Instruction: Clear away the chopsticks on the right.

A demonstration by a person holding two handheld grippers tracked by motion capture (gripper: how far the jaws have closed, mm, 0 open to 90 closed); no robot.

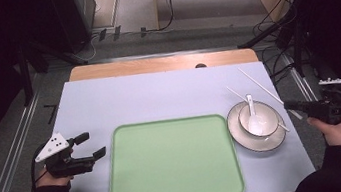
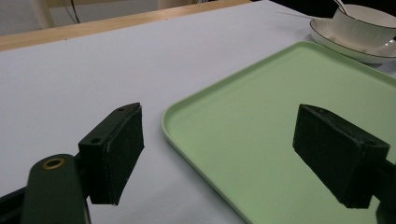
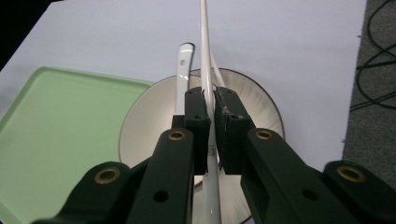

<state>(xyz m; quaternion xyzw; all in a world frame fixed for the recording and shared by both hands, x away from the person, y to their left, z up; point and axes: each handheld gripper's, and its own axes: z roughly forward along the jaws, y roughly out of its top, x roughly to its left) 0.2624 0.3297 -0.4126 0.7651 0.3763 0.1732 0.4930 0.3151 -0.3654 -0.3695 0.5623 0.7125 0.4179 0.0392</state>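
So the right gripper point(image 3: 208, 100) has its jaws pinched tight on a white chopstick point(image 3: 204, 42), which runs straight out ahead between them and also sticks back under the gripper body. In the high view that chopstick point(image 1: 260, 85) looks lifted, slanting from the right gripper point(image 1: 291, 106) up and away over the far right part of the surface point(image 1: 148, 96). A second chopstick point(image 1: 256, 108) lies across the bowl point(image 1: 261, 117), touching its rim. The bowl sits on a saucer point(image 1: 246, 141) with a dark edge line, and a white spoon point(image 1: 252, 110) rests inside the bowl with its handle poking over the far rim. From the right gripper view you're looking down on the saucer point(image 3: 149, 116) and the spoon handle point(image 3: 183, 70) just left of the held chopstick.

The left gripper point(image 1: 89, 145) is resting on the surface off to the left, jaws wide apart with nothing between them, pointing toward the green tray point(image 1: 173, 164). The tray sits in the middle, just left of the saucer. In the left gripper view the tray's corner point(image 2: 261, 116) sits between the open jaws.
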